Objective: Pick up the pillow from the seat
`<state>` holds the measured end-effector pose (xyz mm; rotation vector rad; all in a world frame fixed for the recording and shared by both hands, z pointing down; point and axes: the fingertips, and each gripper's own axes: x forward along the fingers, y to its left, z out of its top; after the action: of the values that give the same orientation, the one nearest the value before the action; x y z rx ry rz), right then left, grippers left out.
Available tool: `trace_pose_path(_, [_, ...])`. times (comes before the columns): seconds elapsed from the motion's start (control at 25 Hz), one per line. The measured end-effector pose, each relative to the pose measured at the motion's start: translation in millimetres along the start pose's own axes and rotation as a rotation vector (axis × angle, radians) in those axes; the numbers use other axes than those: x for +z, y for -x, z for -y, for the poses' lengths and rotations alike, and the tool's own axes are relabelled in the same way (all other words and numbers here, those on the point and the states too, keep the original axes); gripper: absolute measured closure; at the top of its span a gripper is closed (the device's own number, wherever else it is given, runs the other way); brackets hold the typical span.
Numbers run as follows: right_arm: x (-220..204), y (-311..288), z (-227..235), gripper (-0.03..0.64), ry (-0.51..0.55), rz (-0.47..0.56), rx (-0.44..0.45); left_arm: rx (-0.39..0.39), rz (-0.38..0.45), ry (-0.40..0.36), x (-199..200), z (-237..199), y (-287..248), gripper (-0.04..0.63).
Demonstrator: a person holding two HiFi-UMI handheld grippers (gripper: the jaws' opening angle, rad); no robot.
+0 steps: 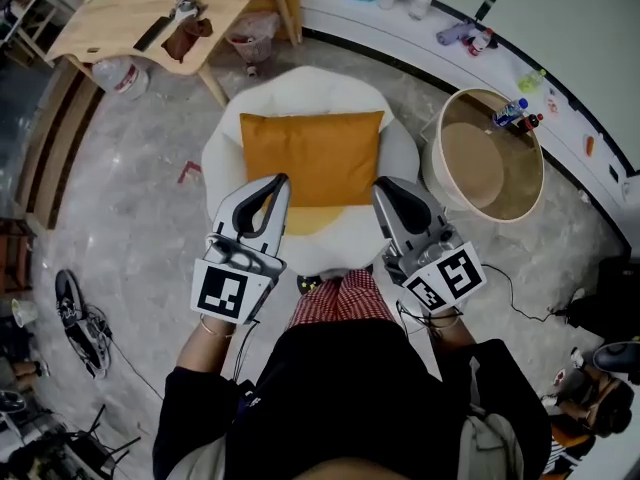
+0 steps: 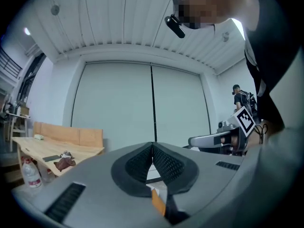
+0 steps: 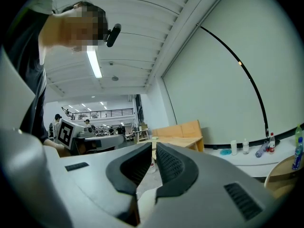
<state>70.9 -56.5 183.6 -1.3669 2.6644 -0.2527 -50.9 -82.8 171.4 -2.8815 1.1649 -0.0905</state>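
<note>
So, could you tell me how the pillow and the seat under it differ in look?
Colour: the pillow is orange, while the seat is white. Shape: the pillow is rectangular with clear corners, while the seat is round. Size: the seat is the larger, and its white edge shows around the pillow. Both look soft and padded, and the pillow lies flat on the seat.

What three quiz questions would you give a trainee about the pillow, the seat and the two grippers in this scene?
1. True or false: the left gripper has its jaws closed on the orange pillow.
2. The pillow lies on: A) the white round seat; B) the wooden table; C) the floor.
3. Fill in: the jaws of the right gripper are ____ (open or shut).

Key: 1 false, its jaws are shut with nothing between them; 2 A; 3 shut.
</note>
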Motion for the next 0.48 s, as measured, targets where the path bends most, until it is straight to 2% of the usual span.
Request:
trace_pose_path(0.08, [-2.7,-0.2,8.9,0.594,-0.001,-0.002,-0.002,0.008,-0.015,-0.007,-5.5,-0.7,-5.1,0.586])
trace_pose_path(0.2, [-5.0,-1.5,21.8,0.594,0.012,-0.002,-0.012,0.015,-0.029,0.038,-12.1,-4.4,-14.6,0.586])
trace_pose_path(0.28, [-7.4,-5.0,30.0,0.594,0.013,0.001,-0.015,0.019,-0.019,0.064,-12.5,-12.3,-20.8,0.586])
trace_pose_path(0.48, [-24.8,-12.9,48.7,0.594,0.011,-0.018,-0.016,0.056,-0.004,0.069,-25.6,-27.9,-31.0,0.586])
